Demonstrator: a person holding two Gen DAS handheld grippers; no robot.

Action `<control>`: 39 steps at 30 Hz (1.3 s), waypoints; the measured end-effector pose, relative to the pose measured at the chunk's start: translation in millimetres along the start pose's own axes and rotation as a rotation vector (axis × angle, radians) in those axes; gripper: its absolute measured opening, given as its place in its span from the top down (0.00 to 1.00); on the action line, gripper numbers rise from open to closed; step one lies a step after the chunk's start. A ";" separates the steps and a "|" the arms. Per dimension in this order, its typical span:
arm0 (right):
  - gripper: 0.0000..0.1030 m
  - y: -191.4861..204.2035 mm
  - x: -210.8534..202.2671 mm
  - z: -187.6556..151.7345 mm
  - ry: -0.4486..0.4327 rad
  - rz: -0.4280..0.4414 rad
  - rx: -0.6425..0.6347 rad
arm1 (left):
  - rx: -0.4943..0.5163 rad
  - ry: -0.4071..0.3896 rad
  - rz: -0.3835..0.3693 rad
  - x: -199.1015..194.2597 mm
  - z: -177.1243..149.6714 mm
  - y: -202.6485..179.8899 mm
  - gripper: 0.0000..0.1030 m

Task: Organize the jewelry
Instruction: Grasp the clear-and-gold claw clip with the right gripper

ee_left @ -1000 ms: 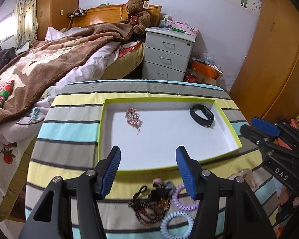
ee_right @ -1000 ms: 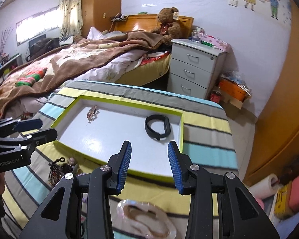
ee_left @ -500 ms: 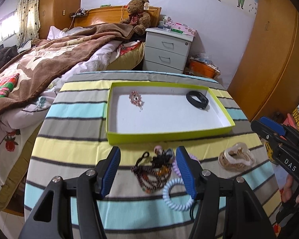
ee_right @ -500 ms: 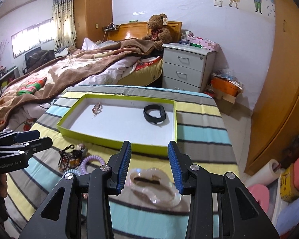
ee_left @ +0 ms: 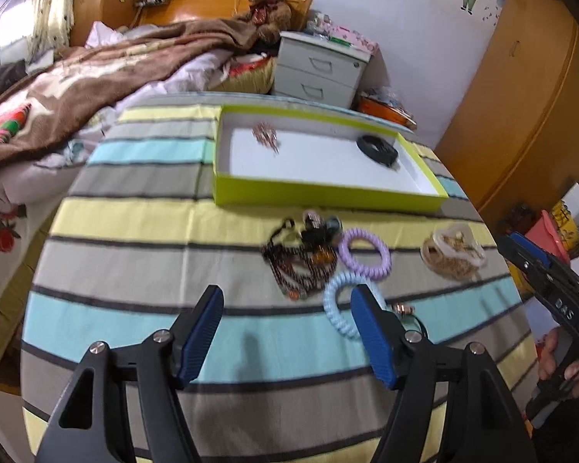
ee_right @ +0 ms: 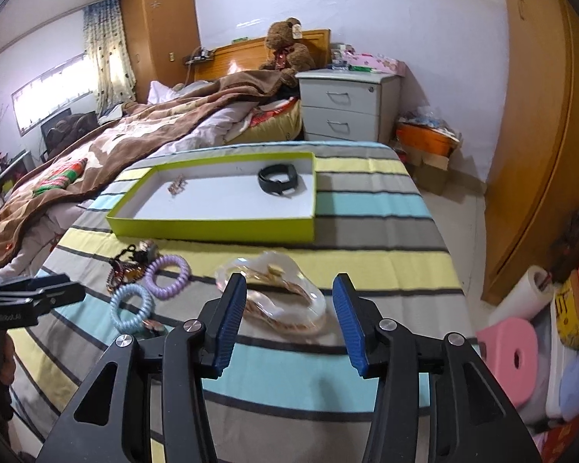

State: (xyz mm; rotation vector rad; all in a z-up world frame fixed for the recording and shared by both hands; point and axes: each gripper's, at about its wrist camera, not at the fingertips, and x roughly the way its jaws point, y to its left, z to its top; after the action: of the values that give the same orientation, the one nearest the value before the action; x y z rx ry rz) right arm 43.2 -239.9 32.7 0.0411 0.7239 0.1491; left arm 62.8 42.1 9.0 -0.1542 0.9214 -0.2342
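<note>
A green tray point(ee_left: 328, 193) with a white floor holds a black band point(ee_left: 378, 148) and a pink brooch point(ee_left: 264, 135). In front of it on the striped cloth lie a dark bead pile point(ee_left: 301, 266), a purple coil tie point(ee_left: 363, 249), a light blue coil tie point(ee_left: 337, 308) and a clear bag of gold jewelry point(ee_left: 451, 256). My left gripper point(ee_left: 285, 297) hovers over the cloth with its jaws opening and nothing between them; the blue coil lies by its right finger. My right gripper point(ee_right: 289, 283) has its jaws opening too, with the clear bag point(ee_right: 278, 297) just past its tips, untouched.
A bed with a brown blanket point(ee_left: 96, 77) lies left of the table. A grey nightstand point(ee_right: 347, 108) stands behind it, and a wooden wardrobe point(ee_right: 540, 135) lines the right wall. Pink stools point(ee_right: 509, 359) and a paper roll sit on the floor at the right.
Both grippers have drawn back from over the tray toward the near side of the table and sunk lower. Both pairs of jaws stand wider. The loose jewelry now lies ahead of the fingers.
</note>
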 end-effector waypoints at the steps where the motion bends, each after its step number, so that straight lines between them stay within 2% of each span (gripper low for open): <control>1: 0.54 -3.0 0.6 -2.1 0.005 0.001 0.004 | -0.002 0.009 -0.011 1.4 -2.9 0.7 0.32; 6: 0.54 -12.6 4.2 -5.4 0.016 0.010 0.017 | -0.050 0.047 -0.069 9.1 -12.6 7.2 0.32; 10: 0.54 -6.3 7.3 -5.3 0.004 0.081 -0.033 | -0.044 0.050 -0.055 10.1 -13.8 8.1 0.32; 14: 0.54 7.1 21.2 -1.6 0.050 0.134 -0.120 | -0.034 0.053 -0.048 10.8 -13.9 8.1 0.32; 17: 0.54 13.4 29.4 0.8 0.071 0.140 -0.161 | -0.029 0.052 -0.052 11.0 -14.2 7.7 0.32; 24: 0.54 22.9 47.7 2.1 0.153 0.160 -0.271 | -0.027 0.058 -0.049 11.7 -14.0 8.2 0.32; 27: 0.54 28.0 51.8 4.4 0.221 0.178 -0.301 | -0.027 0.064 -0.046 13.2 -13.8 8.0 0.32; 32: 0.54 29.8 54.0 6.3 0.309 0.290 -0.260 | -0.024 0.067 -0.045 14.6 -13.8 7.7 0.32; 39: 0.54 36.8 59.3 -2.2 0.323 0.153 -0.281 | -0.016 0.071 -0.045 16.2 -13.5 5.1 0.32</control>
State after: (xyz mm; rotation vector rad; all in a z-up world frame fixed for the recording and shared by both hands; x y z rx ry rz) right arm 81.1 -194.6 -4.6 -0.2009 1.0157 0.4088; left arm 62.1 42.2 -12.8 -0.1825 0.9916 -0.2755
